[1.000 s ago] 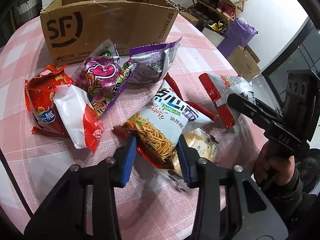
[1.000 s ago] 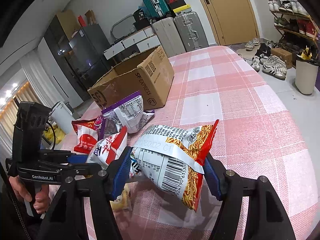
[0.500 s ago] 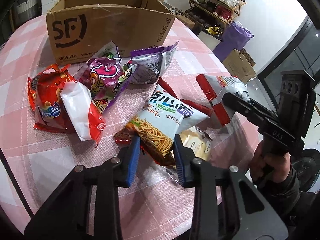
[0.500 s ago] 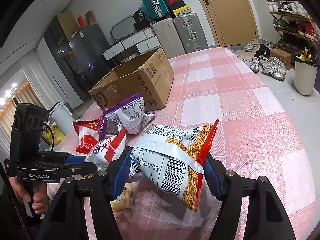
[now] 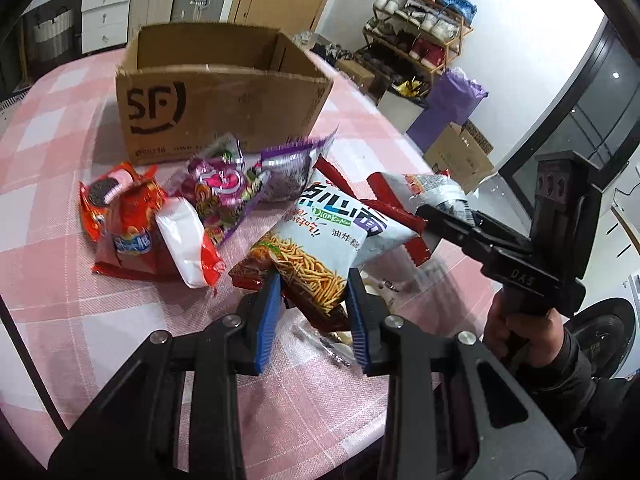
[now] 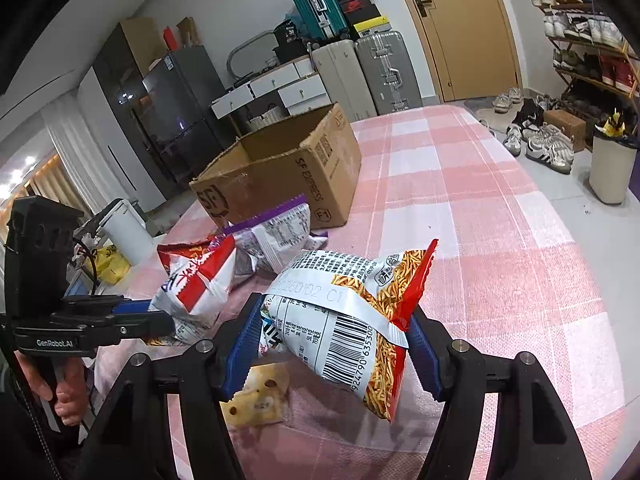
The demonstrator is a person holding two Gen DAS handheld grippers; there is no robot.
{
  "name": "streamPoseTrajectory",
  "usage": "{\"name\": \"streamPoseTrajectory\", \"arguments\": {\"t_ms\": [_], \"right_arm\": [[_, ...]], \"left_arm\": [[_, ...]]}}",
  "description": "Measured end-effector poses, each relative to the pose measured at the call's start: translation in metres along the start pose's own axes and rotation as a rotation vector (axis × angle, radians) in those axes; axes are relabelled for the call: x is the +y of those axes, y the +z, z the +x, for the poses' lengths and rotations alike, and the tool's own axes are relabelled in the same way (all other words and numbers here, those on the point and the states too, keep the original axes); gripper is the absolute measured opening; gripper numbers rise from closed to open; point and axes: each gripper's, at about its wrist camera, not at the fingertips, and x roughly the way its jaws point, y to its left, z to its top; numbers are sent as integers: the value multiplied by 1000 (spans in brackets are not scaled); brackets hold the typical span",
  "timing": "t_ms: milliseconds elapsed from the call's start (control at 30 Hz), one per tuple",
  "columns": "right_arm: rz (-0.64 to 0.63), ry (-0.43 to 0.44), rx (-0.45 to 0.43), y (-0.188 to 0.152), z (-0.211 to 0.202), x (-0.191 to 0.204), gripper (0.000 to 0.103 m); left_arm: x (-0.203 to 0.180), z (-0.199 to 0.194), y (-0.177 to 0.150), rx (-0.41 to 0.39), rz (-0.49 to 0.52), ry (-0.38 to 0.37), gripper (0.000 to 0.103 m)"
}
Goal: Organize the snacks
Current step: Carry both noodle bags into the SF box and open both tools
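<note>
the box (image 5: 224, 108) sits at the back of the table (image 5: 60, 288). the snack bags (image 5: 160, 216) lie in a pile in front of it, near the table's middle.

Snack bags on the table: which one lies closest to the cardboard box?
The purple-edged silver bag, right before the cardboard box; the other bags lie farther away.

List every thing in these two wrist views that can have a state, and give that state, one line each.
cardboard box: open at the top, upright on the table.
left gripper: shut on the noodle snack bag, lifted off the cloth.
right gripper: shut on the barcode snack bag, held clear of the table.
purple bag: lying beside the box, sealed.
red cookie bag: lying flat.
door: closed.
</note>
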Motion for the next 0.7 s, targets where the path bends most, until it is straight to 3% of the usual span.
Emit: {"name": "streamPoseTrajectory", "arguments": {"t_ms": [333,700], "right_arm": [[-47,24,-52,25,-11,25,68],[-124,85,-116,78,-13,60,68]], "left_arm": [[15,-63,16,-119,8,-2,28],[23,-113,67,-214,39,30,28]]}}
